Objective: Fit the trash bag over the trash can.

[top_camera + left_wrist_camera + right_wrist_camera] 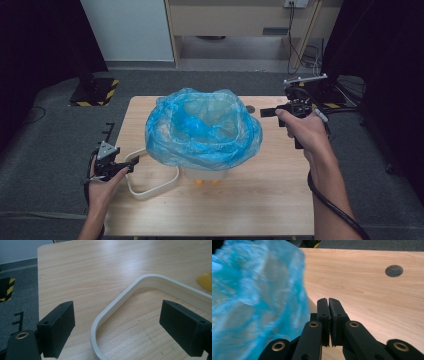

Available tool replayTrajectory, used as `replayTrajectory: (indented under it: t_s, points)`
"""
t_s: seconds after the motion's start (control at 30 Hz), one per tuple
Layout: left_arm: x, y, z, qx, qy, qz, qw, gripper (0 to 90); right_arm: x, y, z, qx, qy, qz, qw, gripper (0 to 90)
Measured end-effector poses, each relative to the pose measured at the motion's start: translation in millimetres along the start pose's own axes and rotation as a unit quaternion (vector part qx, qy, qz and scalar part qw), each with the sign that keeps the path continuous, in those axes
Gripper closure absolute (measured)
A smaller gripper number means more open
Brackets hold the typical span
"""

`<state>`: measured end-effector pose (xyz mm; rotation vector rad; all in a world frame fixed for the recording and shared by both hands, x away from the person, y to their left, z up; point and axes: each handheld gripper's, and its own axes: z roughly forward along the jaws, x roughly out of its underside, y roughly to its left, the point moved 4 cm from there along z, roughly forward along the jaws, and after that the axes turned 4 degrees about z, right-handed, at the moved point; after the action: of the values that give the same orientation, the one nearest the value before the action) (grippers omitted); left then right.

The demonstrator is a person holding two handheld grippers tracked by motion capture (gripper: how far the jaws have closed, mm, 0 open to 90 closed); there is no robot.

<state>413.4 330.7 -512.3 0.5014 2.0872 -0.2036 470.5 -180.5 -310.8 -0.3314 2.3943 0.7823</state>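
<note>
Centrally, a blue plastic bag (204, 127) billows over a pale bin (206, 175) at the middle of the wooden table (260, 200), hiding its rim. Right gripper (266, 112) hangs just beside the bag's right edge, jaws clenched together, nothing between them, apart from the plastic. Left gripper (131, 167) sits low at the table's left, jaws released wide, straddling a white rounded frame (120, 298) lying flat there.

Bin (206, 175) largely under blue bag (202, 127)
</note>
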Motion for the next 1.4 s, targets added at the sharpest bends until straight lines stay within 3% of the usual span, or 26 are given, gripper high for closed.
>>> replayTrajectory:
  t_s: [0.33,0.53,0.73,1.13,1.17,1.4]
  points:
    - [-1.2,-1.6,-0.2,0.002,0.001,0.006,1.0,12.3,28.3,-43.1,21.9,0.018,0.005,0.019,0.9996,87.2]
    - [-2.1,-1.8,-0.1,0.002,-0.001,0.006,1.0,12.3,42.2,-57.0,35.7,0.018,0.014,0.03,0.9993,86.2]
    - [-2.5,-0.7,-0.1,0.002,-0.001,0.008,1.0,12.3,57.2,-69.9,46.5,0.033,0.02,0.031,0.9988,81.2]
    - [-10.4,2.8,2.1,0.0,-0.001,0.014,0.9999,12.3,95.3,-102.8,72.9,0.063,0.031,0.034,0.997,53.7]
    - [-12.1,3.7,3.1,-0.001,0.002,0.018,0.9998,12.3,101.6,-108.5,77.2,0.068,0.033,0.034,0.9965,47.2]
    - [-15.3,7.6,5.5,-0.005,0.007,0.025,0.9997,12.4,119.6,-124.2,87.7,0.078,0.025,0.036,0.996,28.8]
